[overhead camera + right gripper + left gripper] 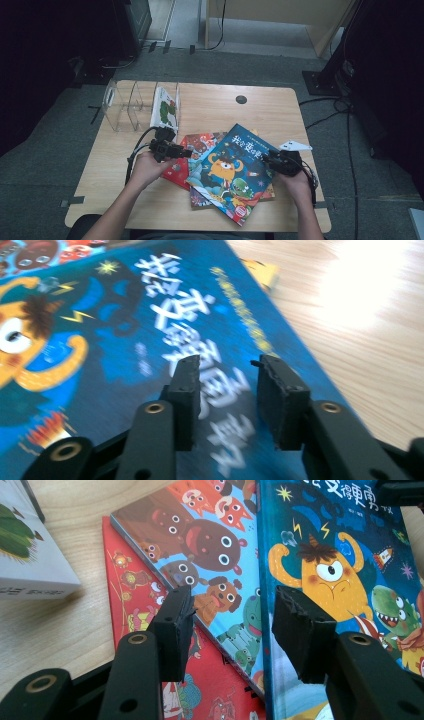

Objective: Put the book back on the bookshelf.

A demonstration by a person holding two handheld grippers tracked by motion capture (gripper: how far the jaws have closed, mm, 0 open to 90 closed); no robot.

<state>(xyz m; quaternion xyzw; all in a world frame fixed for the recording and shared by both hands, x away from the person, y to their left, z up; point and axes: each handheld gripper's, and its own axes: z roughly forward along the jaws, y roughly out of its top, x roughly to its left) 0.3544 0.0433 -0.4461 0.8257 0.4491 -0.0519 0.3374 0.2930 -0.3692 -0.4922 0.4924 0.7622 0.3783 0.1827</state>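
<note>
One book [165, 107] stands in the clear rack [120, 106]; the others lie stacked. Both the left gripper [186, 153] and the right gripper [266, 159] hover half open over the blue book [235, 172], gripping nothing.

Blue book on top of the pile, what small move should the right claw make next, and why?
Probably slide to the blue book's right edge and close on it. The right claw hangs over the cover with nothing between its jaws, and the left claw hovers open over the pile, so no book is gripped yet.
</note>
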